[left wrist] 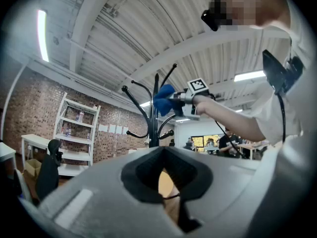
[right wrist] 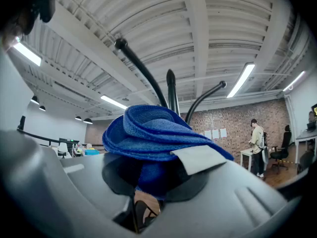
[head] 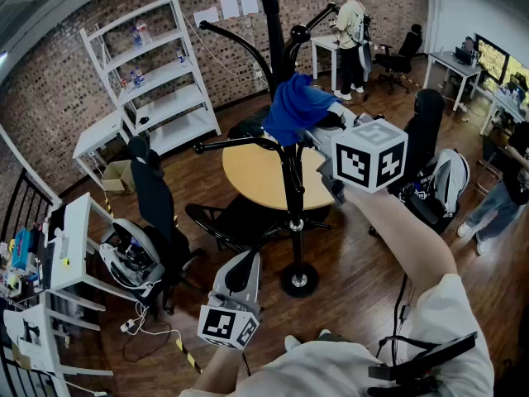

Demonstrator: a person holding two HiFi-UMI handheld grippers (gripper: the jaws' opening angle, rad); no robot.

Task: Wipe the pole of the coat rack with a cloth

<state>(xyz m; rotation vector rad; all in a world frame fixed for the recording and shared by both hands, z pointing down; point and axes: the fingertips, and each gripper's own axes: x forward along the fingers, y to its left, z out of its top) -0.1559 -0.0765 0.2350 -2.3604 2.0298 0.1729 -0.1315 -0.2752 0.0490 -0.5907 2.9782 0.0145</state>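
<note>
Cloth (head: 293, 106) in right tongs (right wrist: 151, 180) touches pole (head: 291, 180).

The cloth (right wrist: 153, 133) is seen as blue fabric with a fine ribbed weave, matt and soft, and a pale, smooth label (right wrist: 198, 158) is sewn to its edge. The pole (head: 291, 180) of the coat rack is finished in smooth black with a slight gloss, as of painted metal. The shells of the left gripper (left wrist: 166, 182) and the right gripper (right wrist: 148, 192) are moulded in grey matt plastic, and their jaws are lined with black matt pads (left wrist: 143, 175). The round table top (head: 256, 180) is made of pale, smooth, matt wood. The floor (head: 355, 263) is laid in dark wooden boards with a low sheen. The wall (head: 91, 15) is built of rough brick
</note>
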